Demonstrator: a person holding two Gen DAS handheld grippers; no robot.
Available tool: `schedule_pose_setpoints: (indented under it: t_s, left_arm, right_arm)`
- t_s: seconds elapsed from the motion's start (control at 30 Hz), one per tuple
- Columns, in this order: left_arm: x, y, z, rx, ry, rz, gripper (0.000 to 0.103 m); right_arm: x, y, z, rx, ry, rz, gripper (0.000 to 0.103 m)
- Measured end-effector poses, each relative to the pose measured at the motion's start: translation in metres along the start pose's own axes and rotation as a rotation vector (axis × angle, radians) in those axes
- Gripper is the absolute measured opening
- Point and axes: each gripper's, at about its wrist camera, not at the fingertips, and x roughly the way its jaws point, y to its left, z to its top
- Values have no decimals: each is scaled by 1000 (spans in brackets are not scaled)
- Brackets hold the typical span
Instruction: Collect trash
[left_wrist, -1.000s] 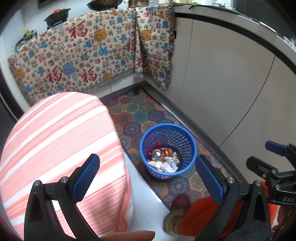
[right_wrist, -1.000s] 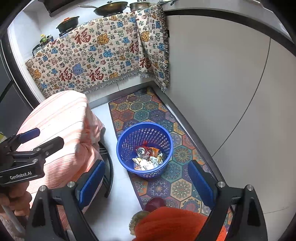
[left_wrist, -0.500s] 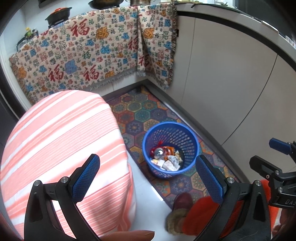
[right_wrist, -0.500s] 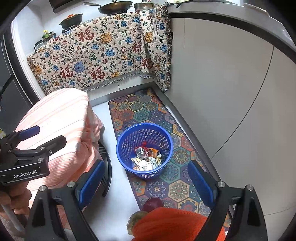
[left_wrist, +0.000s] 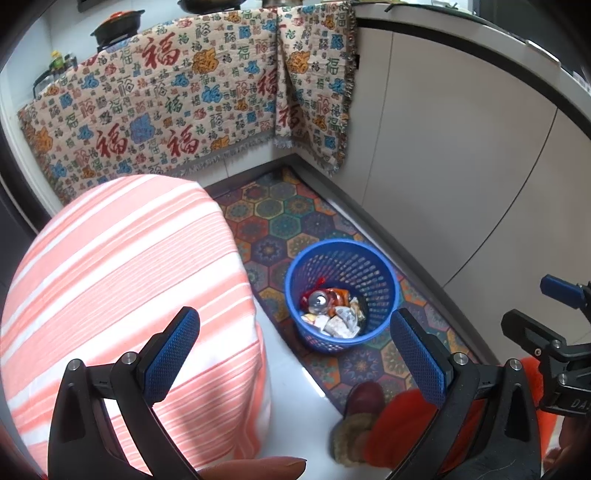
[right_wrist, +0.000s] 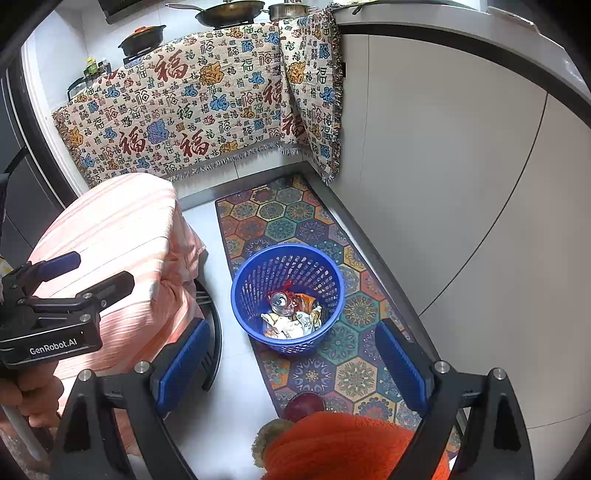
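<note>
While both grippers hover with jaws spread wide and nothing in them, little has changed over the last second: the left gripper (left_wrist: 295, 350) and right gripper (right_wrist: 291, 358) have barely shifted. Below them the blue basket (right_wrist: 334, 271) sits on the rug (right_wrist: 354, 373), trash (right_wrist: 290, 317) lying in its bottom. To my eye the collecting looks finished, or paused.

One blue basket (right_wrist: 255, 277). One crushed can (right_wrist: 279, 300) inside, crumpled wrappers (right_wrist: 291, 325) uncountable. One hexagon-patterned rug (right_wrist: 295, 218). One striped-covered stool (right_wrist: 110, 236). Two pans (right_wrist: 229, 9) at twelve o'clock, one black pot (right_wrist: 142, 37) at eleven. Two grippers (right_wrist: 291, 365).
</note>
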Motion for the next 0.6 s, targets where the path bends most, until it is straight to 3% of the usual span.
schedule_pose_setpoints:
  t_s: [0.6]
  left_arm:
    - [1,-3,0,6,2,-1,102]
  right_arm:
    - [0,2,-3,-3,5,0,93]
